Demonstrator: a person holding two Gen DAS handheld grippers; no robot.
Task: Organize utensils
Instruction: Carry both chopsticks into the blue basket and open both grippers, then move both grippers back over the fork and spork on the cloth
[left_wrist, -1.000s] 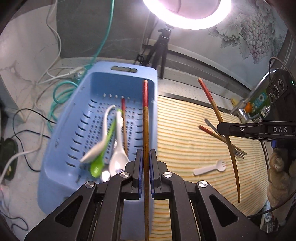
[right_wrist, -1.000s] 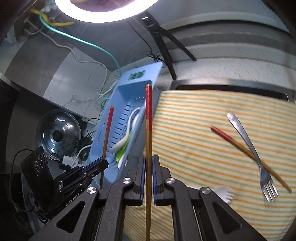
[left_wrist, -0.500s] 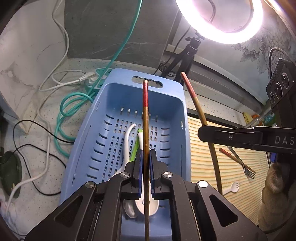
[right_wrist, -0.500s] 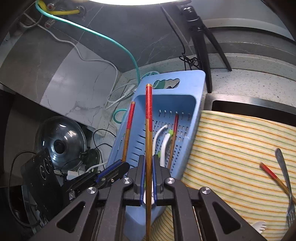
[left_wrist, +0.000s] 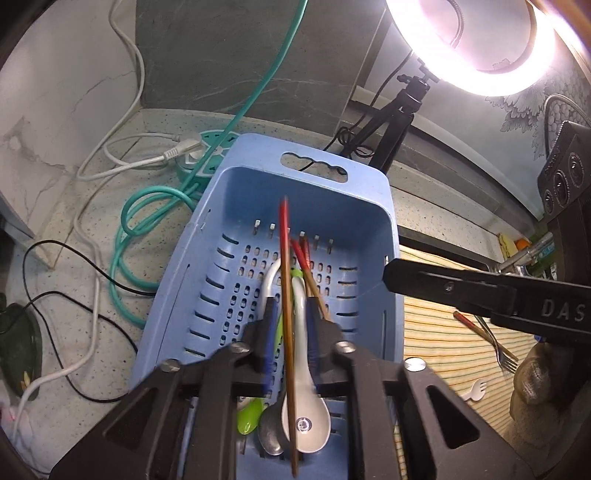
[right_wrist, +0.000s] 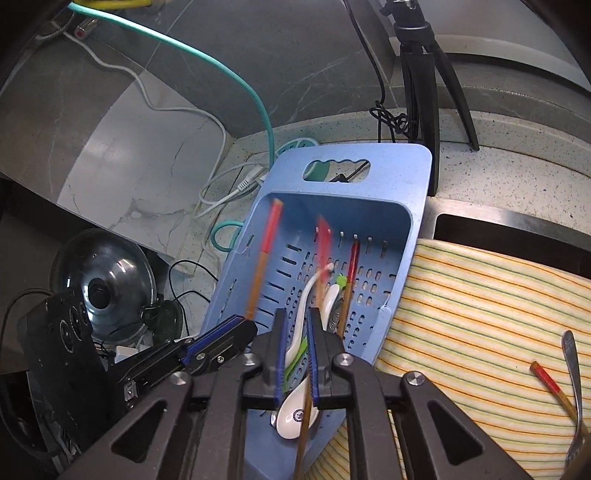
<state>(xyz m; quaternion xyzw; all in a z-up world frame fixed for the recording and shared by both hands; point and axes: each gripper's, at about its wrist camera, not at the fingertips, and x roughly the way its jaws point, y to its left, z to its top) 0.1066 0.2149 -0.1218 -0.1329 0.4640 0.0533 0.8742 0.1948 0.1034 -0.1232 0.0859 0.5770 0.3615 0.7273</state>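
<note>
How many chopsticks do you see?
4. One chopstick sits between the open left tool's fingers, one between the right tool's, both above the blue basket. One lies inside the basket, one on the striped mat. More may be hidden.

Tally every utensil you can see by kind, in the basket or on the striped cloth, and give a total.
Chopsticks: 4 (three at the basket, one on the cloth)
Spoons: 4, as far as shows (two white, one green, one metal)
Forks: 2 (one metal, one white plastic)
Total: 10
</note>
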